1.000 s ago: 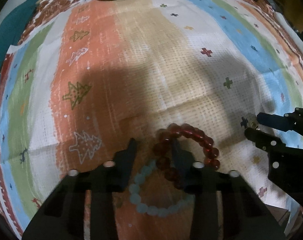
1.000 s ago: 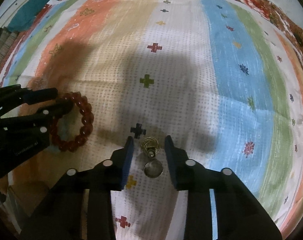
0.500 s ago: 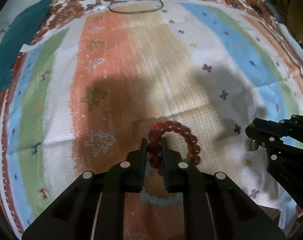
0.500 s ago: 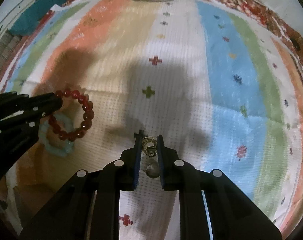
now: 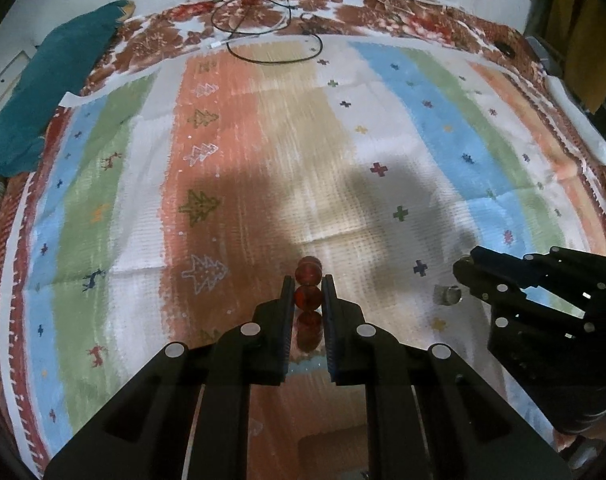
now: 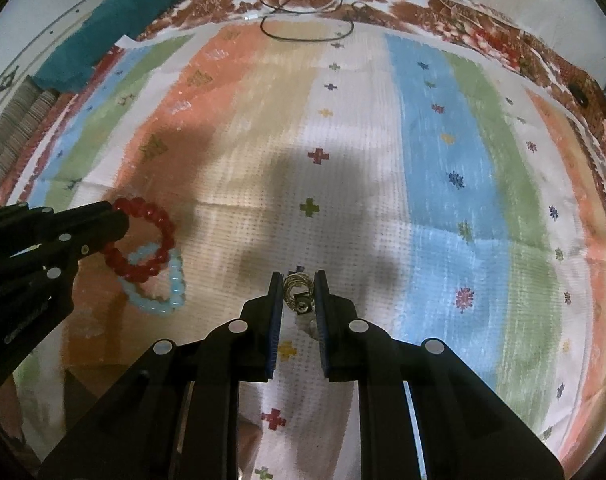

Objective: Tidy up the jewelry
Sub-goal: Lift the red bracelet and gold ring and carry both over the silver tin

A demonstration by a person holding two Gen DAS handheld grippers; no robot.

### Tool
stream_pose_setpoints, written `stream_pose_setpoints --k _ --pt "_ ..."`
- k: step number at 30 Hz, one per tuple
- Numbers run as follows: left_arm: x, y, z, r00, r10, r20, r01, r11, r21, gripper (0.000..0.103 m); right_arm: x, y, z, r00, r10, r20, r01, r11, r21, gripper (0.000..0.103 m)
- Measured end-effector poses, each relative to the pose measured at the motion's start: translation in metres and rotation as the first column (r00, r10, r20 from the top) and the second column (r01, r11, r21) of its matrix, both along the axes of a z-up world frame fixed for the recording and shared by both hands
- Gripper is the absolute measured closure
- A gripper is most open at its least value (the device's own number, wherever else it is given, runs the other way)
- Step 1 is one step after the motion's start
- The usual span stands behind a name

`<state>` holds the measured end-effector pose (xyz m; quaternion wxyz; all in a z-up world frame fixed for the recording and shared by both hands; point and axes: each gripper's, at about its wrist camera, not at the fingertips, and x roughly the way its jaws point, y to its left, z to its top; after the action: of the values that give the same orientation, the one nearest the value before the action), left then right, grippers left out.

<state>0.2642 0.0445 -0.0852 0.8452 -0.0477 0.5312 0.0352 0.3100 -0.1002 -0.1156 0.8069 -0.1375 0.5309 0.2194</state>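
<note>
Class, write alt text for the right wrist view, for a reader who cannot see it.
The right gripper pinches a small gold ring ornament above a striped, colourful cloth. At left, the left gripper holds a red bead bracelet, which overlaps a pale blue bead bracelet on the cloth.

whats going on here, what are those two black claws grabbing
A person is sorting jewelry on a striped cloth with two handheld grippers. The left gripper is shut on a red beaded bracelet, which overlaps a pale blue beaded bracelet. The right gripper is shut on a small gold wire ring piece.
</note>
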Motion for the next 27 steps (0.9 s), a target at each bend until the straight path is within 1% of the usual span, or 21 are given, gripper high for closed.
stream_pose_setpoints --k 10,14,27 --pt "-0.017 0.006 0.026 0.998 0.027 0.049 -0.026 0.999 -0.018 0.09 -0.015 0.0 0.012 1.0 0.008 0.015 -0.009 1.0 0.025 0.087" --pt "-0.024 0.002 0.031 0.998 0.025 0.058 -0.024 1.0 -0.014 0.09 -0.02 -0.001 0.018 1.0 0.01 0.026 -0.011 0.999 0.035 0.087" --pt "-0.05 -0.002 0.05 0.994 0.032 0.104 -0.028 0.999 -0.039 0.09 -0.038 -0.001 0.029 0.999 0.037 0.038 -0.039 0.998 0.047 0.087"
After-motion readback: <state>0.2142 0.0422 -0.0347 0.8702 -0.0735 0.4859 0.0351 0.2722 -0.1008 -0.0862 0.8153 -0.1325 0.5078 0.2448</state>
